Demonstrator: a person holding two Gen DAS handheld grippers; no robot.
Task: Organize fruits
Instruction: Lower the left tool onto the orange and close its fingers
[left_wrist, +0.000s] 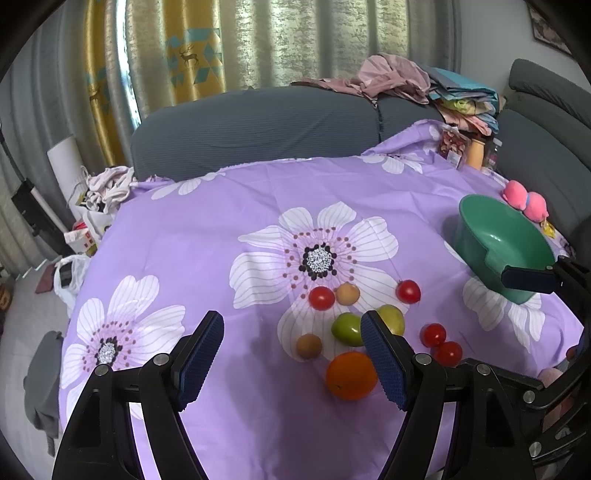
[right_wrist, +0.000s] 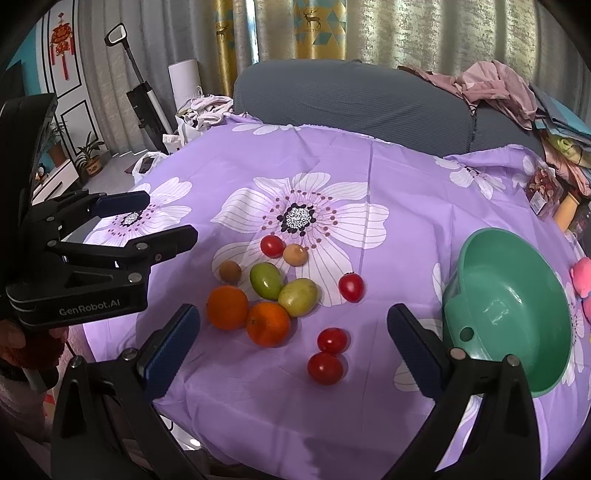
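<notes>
Purple floral cloth (right_wrist: 369, 155) with loose fruit, green bowl (right_wrist: 509, 310) alongside; both grippers' fingers apart.

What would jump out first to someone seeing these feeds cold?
Probably the cluster of fruit on the purple flowered cloth: two oranges, two green fruits, small brown ones and red tomatoes, all loose. Next, the empty green bowl, tilted at the cloth's right edge. Both grippers, left and right, hover open above the fruit.
</notes>
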